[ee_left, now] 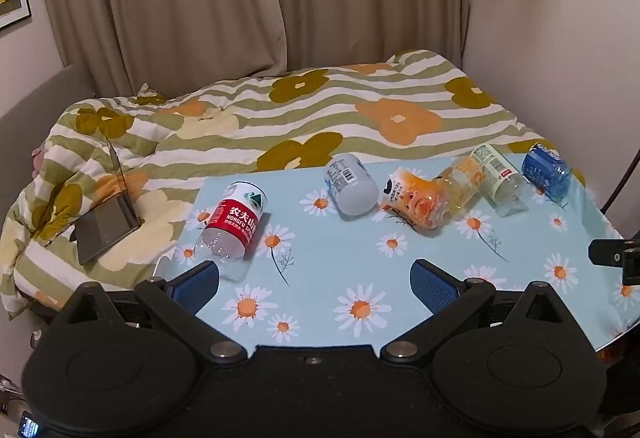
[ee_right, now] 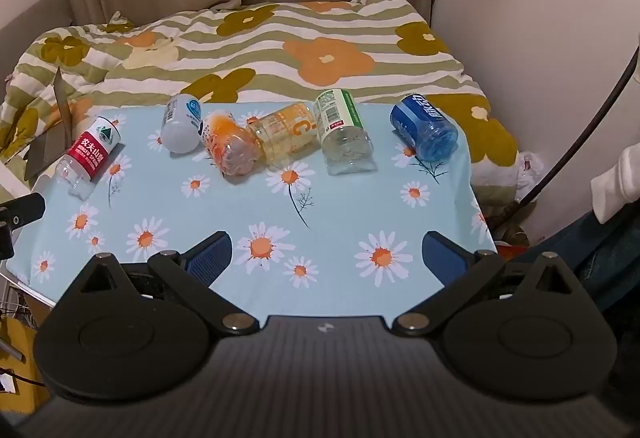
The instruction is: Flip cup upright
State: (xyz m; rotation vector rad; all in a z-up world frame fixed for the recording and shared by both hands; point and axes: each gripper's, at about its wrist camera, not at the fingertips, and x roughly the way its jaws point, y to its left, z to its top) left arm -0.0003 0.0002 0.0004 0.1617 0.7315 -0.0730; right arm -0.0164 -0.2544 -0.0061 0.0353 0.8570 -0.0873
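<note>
Two wrist cameras look forward and slightly down over a pale blue daisy-print tablecloth [ee_left: 320, 270] [ee_right: 344, 197], from near its front edge. The left view sits further left; both share a row of toppled cut-bottle plastic cups [ee_left: 416, 197] [ee_right: 236, 145] and the striped floral quilt [ee_left: 320, 109] [ee_right: 280, 49] behind.

Six cups [ee_right: 224, 147] lie in a row across the table [ee_right: 340, 205], bed [ee_right: 280, 49] behind.
</note>
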